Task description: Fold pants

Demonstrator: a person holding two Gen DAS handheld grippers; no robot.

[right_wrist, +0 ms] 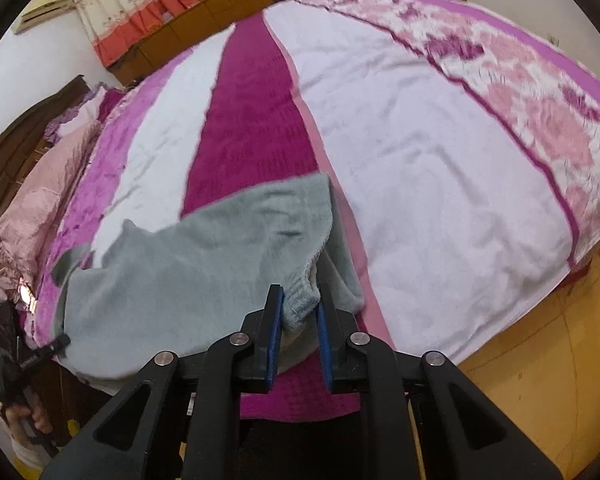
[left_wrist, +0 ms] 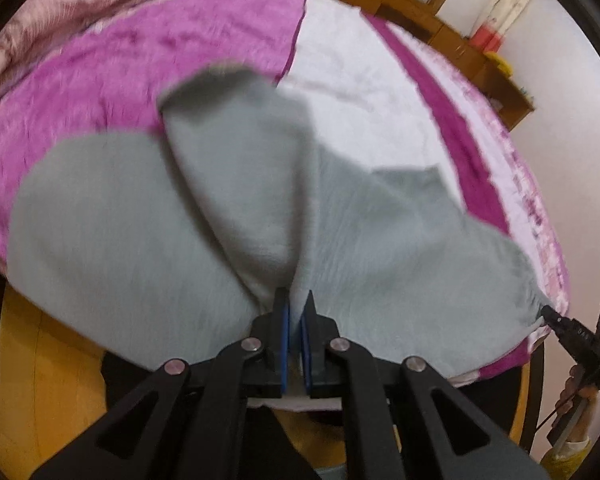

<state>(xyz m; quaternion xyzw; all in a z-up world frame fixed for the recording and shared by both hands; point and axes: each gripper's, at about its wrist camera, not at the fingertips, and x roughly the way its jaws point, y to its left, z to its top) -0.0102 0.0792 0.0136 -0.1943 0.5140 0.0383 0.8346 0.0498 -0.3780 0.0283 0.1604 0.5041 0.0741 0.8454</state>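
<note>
Grey fleece pants [left_wrist: 236, 216] lie spread on the bed near its front edge. My left gripper [left_wrist: 295, 300] is shut on a pinched fold of the pants at their near edge. My right gripper [right_wrist: 300, 296] is shut on the bunched elastic waistband corner of the pants [right_wrist: 204, 264]; its jaws stand a little apart around the thick fabric. The right gripper's tip also shows in the left wrist view [left_wrist: 548, 312] at the pants' right corner. The left gripper's tip shows in the right wrist view [right_wrist: 62, 340] at the pants' left edge.
The bed [right_wrist: 420, 152] has a magenta, white and floral pink cover. A pink quilt [right_wrist: 32, 200] is heaped at the left by the headboard. Wooden cabinets [left_wrist: 480, 60] and a curtain [right_wrist: 132, 4] stand behind. Yellow floor [right_wrist: 548, 360] lies beside the bed.
</note>
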